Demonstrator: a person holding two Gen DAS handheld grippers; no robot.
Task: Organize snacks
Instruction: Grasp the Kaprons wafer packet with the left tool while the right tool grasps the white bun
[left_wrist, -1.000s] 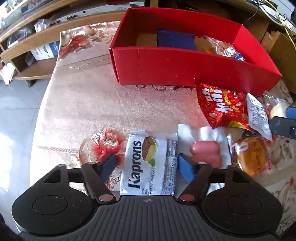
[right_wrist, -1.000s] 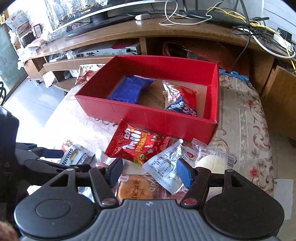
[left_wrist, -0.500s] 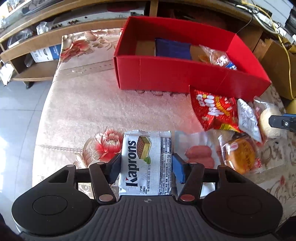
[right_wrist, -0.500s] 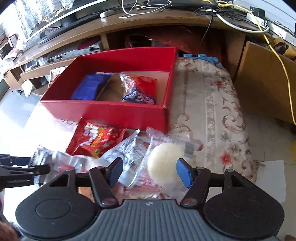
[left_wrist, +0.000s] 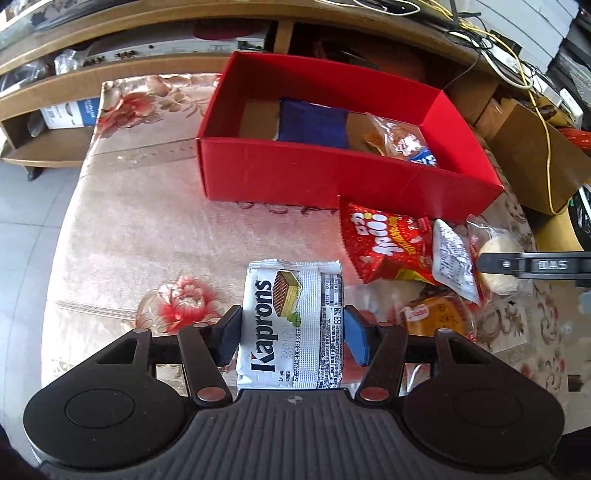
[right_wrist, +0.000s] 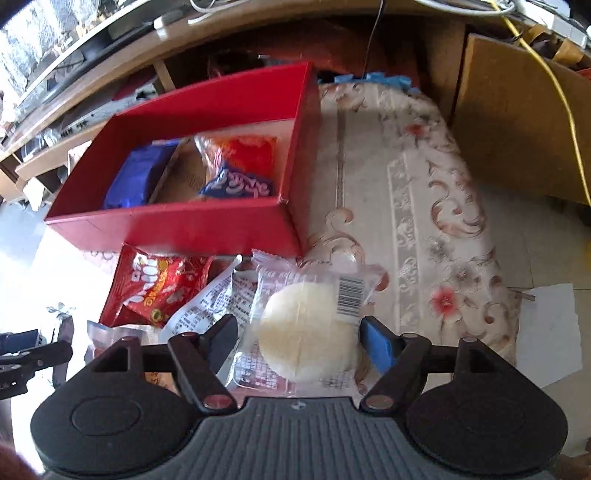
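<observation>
My left gripper (left_wrist: 291, 334) is shut on a white Kaprons wafer pack (left_wrist: 291, 325) and holds it above the floral tablecloth. My right gripper (right_wrist: 299, 339) is open, its fingers on either side of a clear-wrapped round white bun (right_wrist: 306, 336) that lies on the table. The red box (left_wrist: 332, 177) stands behind; it holds a blue packet (left_wrist: 314, 123) and a clear orange-and-blue snack bag (left_wrist: 402, 144). The box also shows in the right wrist view (right_wrist: 177, 229). A red snack bag (left_wrist: 384, 243) lies in front of the box.
A white label-printed pouch (left_wrist: 454, 258) and a wrapped orange cake (left_wrist: 436, 317) lie between the grippers. A wooden TV shelf (left_wrist: 110, 74) runs behind the table. A cardboard box (right_wrist: 517, 122) stands at the right. The table's left part is bare cloth (left_wrist: 147, 229).
The left gripper has closed on the Kaprons pack and lifted it. The right gripper has swung right and come down around the white bun.
</observation>
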